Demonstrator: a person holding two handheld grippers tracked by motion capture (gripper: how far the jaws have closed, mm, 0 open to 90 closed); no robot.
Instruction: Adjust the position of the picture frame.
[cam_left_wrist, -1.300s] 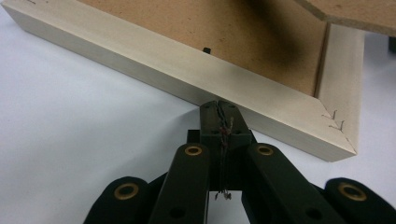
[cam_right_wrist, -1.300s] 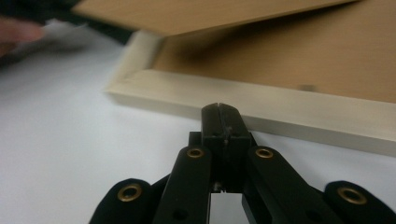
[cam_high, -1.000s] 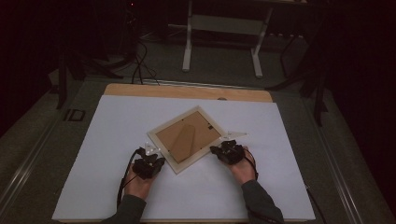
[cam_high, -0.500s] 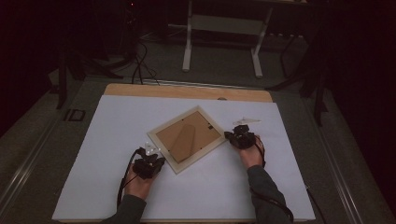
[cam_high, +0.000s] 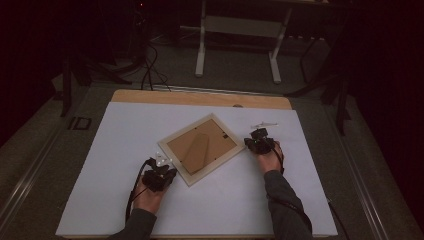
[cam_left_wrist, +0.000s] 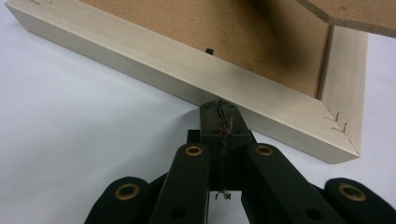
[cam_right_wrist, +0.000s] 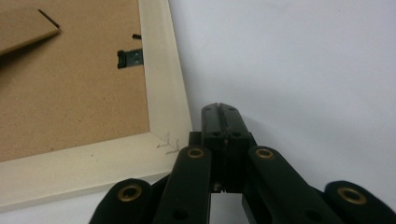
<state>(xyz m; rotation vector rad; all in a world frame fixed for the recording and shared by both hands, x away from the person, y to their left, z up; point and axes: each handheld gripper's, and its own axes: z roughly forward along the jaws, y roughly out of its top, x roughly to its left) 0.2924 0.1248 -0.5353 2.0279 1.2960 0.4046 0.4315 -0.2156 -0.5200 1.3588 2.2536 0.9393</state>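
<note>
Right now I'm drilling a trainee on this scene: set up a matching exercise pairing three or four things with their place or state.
Things:
1. picture frame
2. left gripper
3. right gripper
4. stand flap

Place or state:
A. shut, tip against the frame's outer side
B. shut, on the white sheet beside a frame corner
C. face down, turned askew on the sheet
D. brown board on the frame's back

Pairs: 1-C, 2-A, 3-B, 4-D

My pale wooden picture frame (cam_high: 202, 148) face down, brown backing board up, cardboard stand (cam_high: 196, 154) raised from the back, turned diamond-wise on the white table (cam_high: 120, 140), corners at twelve, three, six, nine o'clock.
</note>
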